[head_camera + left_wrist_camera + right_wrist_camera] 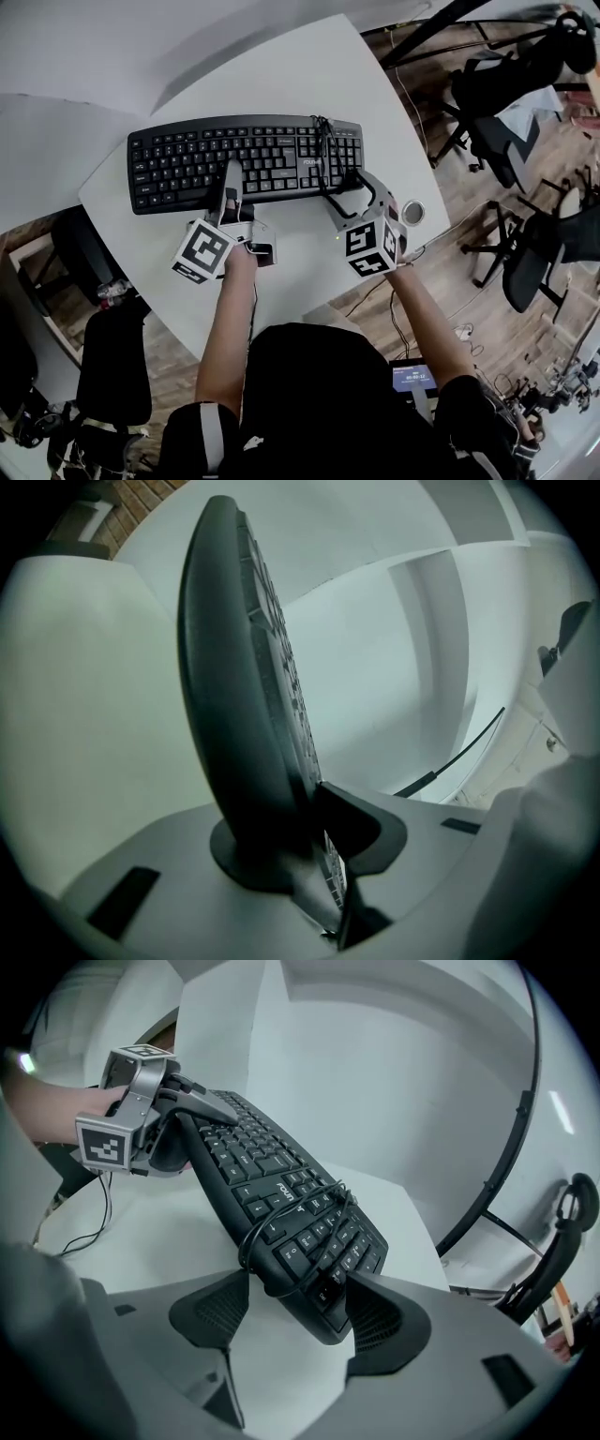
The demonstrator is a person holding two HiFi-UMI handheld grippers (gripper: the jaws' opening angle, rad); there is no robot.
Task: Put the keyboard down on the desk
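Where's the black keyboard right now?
In the head view, the keyboard hangs over the white desk, its near edge gripped by the left hand-held gripper and right hand-held gripper.

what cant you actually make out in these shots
- Whether the far edge of the keyboard touches the desk: hidden behind the keyboard itself in every view.
- What the small round object on the desk is: too small in the head view.
- The end of the brand print: crossed by the cable in the right gripper view.
- Text on the small lit screen: too small in the head view.
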